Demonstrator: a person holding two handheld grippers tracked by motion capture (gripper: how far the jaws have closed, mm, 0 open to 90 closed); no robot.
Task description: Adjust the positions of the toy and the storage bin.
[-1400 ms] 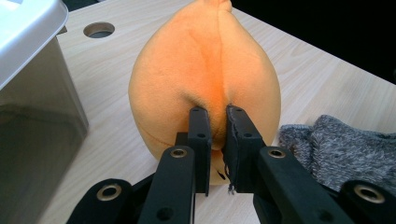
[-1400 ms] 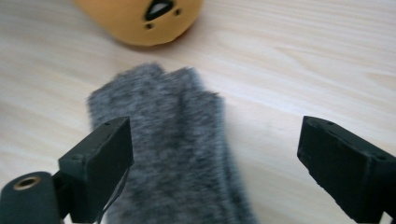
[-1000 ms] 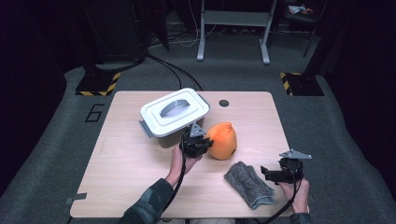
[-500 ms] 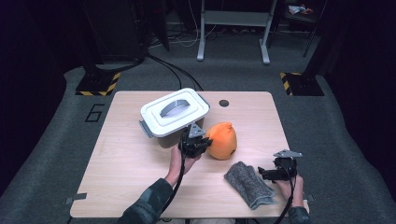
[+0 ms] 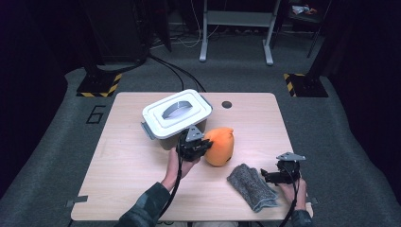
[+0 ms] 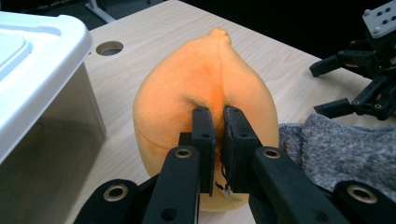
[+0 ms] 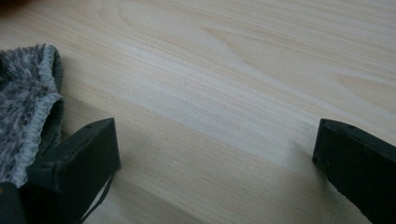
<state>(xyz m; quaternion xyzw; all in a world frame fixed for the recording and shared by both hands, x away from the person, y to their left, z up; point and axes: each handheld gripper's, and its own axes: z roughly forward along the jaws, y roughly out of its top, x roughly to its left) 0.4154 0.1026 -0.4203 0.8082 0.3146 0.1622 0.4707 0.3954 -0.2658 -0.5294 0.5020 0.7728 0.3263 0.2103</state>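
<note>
my left gripper (image 6: pixel 215 122) has its jaws pinched together on a fold of the orange plush (image 6: pixel 205 102), the fabric puckering right at the pads, and the plush sits on the table (image 5: pixel 127 161) just beside the white-lidded bin (image 5: pixel 176 113). from the high view the left gripper (image 5: pixel 195 147) covers the very spot where the pinch happens, so i only get that detail from the left gripper view; the plush's bottom edge is cut off behind my own jaws there. that same view catches the other gripper (image 6: pixel 369 70) far off to the right, with part of the grey cloth (image 6: pixel 341 149) running out of frame. over on the right gripper view the jaws stand wide apart, nothing between them but bare wood, and one fingertip (image 7: pixel 74 163) sits right against the cloth (image 7: pixel 28 112); whether it is actually touching the hem i cannot tell, the edge is blurred and half hidden behind the jaw. the high view puts the right gripper (image 5: pixel 279 176) low at the near right corner of the table, next to the cloth (image 5: pixel 250 185), well apart from the plush (image 5: pixel 219 145). what is inside the bin stays hidden under the lid, and the dark floor around the table is hard to read.
</note>
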